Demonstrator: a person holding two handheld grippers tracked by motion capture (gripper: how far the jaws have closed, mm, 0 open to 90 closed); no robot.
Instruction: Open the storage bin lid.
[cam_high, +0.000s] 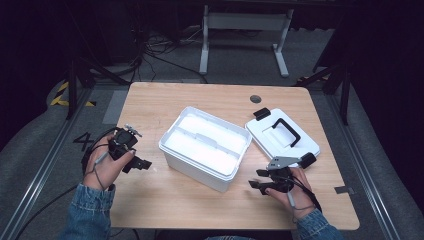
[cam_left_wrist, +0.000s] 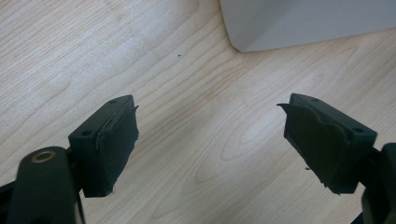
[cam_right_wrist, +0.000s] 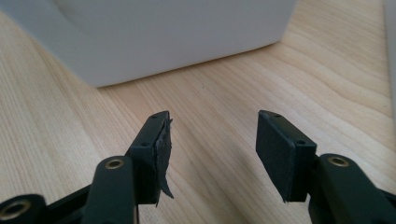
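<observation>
High view first: a white open box (cam_high: 205, 147) sits near the middle of the wooden bench (cam_high: 165, 200), turned at an angle, with a low divider running along its inside. Its lid (cam_high: 282, 136) lies flat on the bench just to the right of the box, close to it, top side up, with a black carrying handle (cam_high: 287, 131) across it and a black latch (cam_high: 261, 113) at its far corner. A small dark round plug (cam_high: 255, 99) is set into the bench beyond the box, toward the far edge.

To the left of the box, a person's left hand (cam_high: 102, 167) in a denim sleeve holds the left tongs (cam_high: 140, 163), which point toward the box and hang apart from it. In the left gripper view these tongs (cam_left_wrist: 210, 140) stand wide open over bare wood, nothing between the 2 black pads, and a corner of the white box (cam_left_wrist: 303, 23) shows ahead of them.

To the right of the box, nearer the person than the lid, the right hand (cam_high: 300, 182) holds the right tongs (cam_high: 257, 179), also aimed at the box. In the right gripper view the right tongs (cam_right_wrist: 212, 149) are open and empty too, with the box wall (cam_right_wrist: 177, 32) close in front and the pad facing on one jaw frayed and peeling.
</observation>
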